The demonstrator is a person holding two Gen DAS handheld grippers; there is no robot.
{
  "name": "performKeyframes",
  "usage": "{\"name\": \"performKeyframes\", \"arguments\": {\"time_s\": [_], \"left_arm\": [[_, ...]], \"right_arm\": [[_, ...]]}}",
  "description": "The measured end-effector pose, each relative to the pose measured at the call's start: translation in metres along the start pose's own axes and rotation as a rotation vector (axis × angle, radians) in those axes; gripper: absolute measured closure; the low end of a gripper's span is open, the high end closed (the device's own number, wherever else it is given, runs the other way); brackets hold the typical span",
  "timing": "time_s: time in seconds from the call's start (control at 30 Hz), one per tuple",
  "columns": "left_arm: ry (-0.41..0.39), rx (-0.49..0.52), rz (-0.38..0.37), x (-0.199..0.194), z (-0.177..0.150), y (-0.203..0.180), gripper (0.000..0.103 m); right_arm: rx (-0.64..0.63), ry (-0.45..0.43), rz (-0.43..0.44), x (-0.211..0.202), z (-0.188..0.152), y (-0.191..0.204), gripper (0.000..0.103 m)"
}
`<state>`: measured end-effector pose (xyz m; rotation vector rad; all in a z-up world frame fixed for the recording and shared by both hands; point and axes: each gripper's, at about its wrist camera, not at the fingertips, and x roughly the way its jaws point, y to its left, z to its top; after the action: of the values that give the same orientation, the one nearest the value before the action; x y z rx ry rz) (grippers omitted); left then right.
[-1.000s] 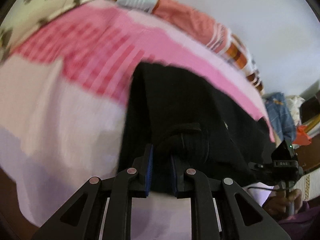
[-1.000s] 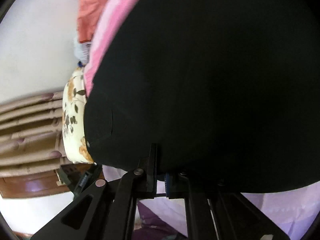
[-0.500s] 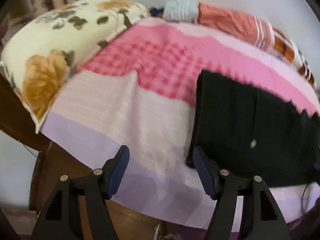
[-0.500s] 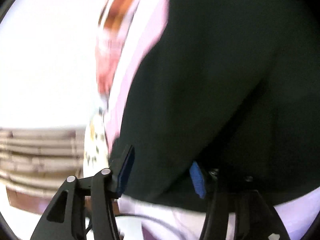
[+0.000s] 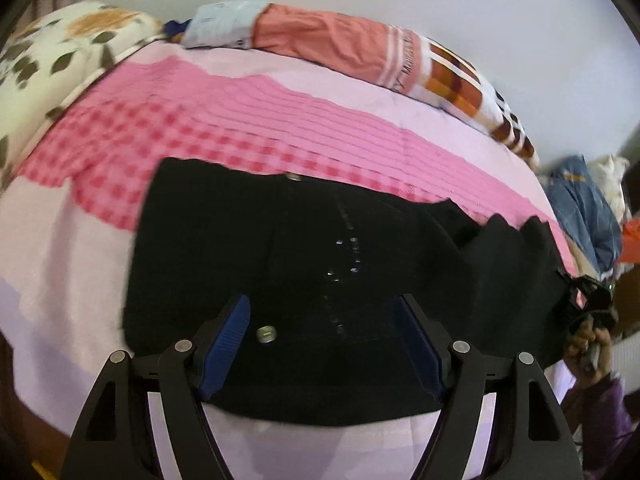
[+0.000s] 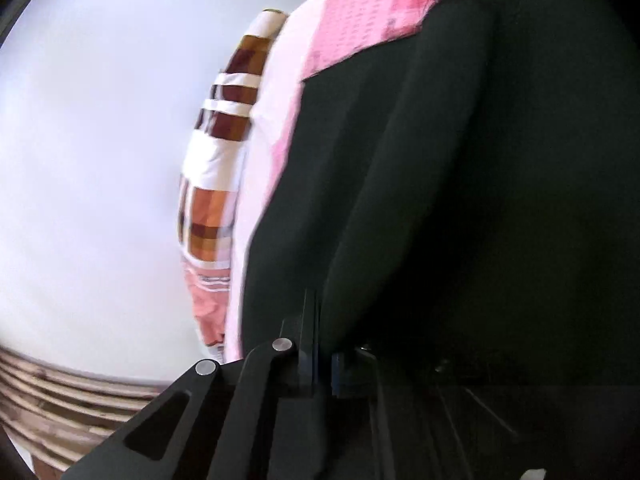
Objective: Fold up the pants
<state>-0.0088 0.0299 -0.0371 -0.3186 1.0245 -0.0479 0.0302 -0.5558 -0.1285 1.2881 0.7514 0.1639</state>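
The black pants lie spread on the pink and lilac bed sheet, waistband end with a metal button near me. My left gripper is open, its blue pads on either side of the waist, holding nothing. In the right wrist view the black pants fill most of the frame. My right gripper is shut on a fold of the pants fabric. It also shows at the right edge of the left wrist view, held by a hand at the leg end.
A floral pillow lies at the far left. An orange and checked blanket roll runs along the white wall. A pile of clothes sits beyond the bed's right end. The bed's near edge is just below my left gripper.
My left gripper let go of the pants' waist, opened, swung left, then came back over the waist. My right gripper opened briefly and has closed again on the fabric.
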Motion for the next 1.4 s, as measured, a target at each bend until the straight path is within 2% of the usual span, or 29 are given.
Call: {"name": "performKeyframes", "arguments": {"time_s": [0.1, 0.23, 0.33, 0.4, 0.43, 0.47, 0.5, 0.57, 0.73, 0.93, 1.03, 1.07, 1.13, 1.2, 1.3, 1.33, 1.4], "left_arm": [[-0.008, 0.021, 0.007, 0.005, -0.004, -0.008, 0.028], [0.002, 0.031, 0.019, 0.007, -0.006, 0.001, 0.028], [0.010, 0.021, 0.024, 0.010, -0.011, 0.008, 0.028], [0.032, 0.002, 0.020, 0.016, -0.016, 0.016, 0.028], [0.040, -0.005, 0.012, 0.018, -0.018, 0.018, 0.028], [0.040, -0.008, 0.006, 0.019, -0.021, 0.020, 0.028], [0.031, -0.003, 0.006, 0.019, -0.022, 0.020, 0.028], [0.030, 0.016, 0.017, 0.018, -0.024, 0.016, 0.028], [0.036, 0.046, 0.036, 0.017, -0.024, 0.014, 0.028], [0.029, 0.037, 0.034, 0.018, -0.027, 0.015, 0.028], [0.030, 0.050, 0.041, 0.018, -0.027, 0.015, 0.027], [0.028, 0.053, 0.044, 0.019, -0.027, 0.014, 0.027], [0.021, 0.060, 0.049, 0.019, -0.029, 0.013, 0.027], [0.019, 0.062, 0.051, 0.018, -0.028, 0.013, 0.027], [-0.008, 0.034, 0.063, 0.003, -0.023, 0.019, 0.026], [-0.030, 0.006, 0.054, -0.008, -0.021, 0.025, 0.027], [-0.077, -0.088, 0.026, -0.036, -0.020, 0.047, 0.026]], "right_arm": [[-0.050, -0.025, -0.021, -0.021, -0.007, 0.012, 0.097], [-0.119, -0.076, -0.039, -0.088, -0.024, 0.016, 0.098], [-0.116, -0.078, -0.090, -0.116, -0.028, 0.001, 0.098], [-0.050, -0.055, -0.152, -0.118, -0.026, -0.030, 0.098], [-0.010, -0.045, -0.159, -0.118, -0.026, -0.045, 0.098], [0.022, -0.036, -0.156, -0.118, -0.029, -0.059, 0.102], [0.065, -0.047, -0.108, -0.121, -0.030, -0.069, 0.102], [0.120, -0.055, -0.043, -0.123, -0.024, -0.075, 0.092], [0.143, -0.151, -0.018, -0.152, 0.003, -0.089, 0.089], [0.084, -0.215, -0.059, -0.172, 0.016, -0.089, 0.097], [0.052, -0.226, -0.101, -0.180, 0.013, -0.088, 0.098], [0.061, -0.217, -0.115, -0.179, 0.013, -0.093, 0.101], [0.095, -0.213, -0.080, -0.181, 0.012, -0.105, 0.101], [0.099, -0.208, -0.073, -0.178, 0.015, -0.102, 0.097], [0.208, -0.226, 0.002, -0.185, 0.014, -0.109, 0.085], [0.253, -0.247, 0.027, -0.191, 0.011, -0.111, 0.079], [0.287, -0.291, 0.028, -0.201, 0.003, -0.107, 0.075]]}}
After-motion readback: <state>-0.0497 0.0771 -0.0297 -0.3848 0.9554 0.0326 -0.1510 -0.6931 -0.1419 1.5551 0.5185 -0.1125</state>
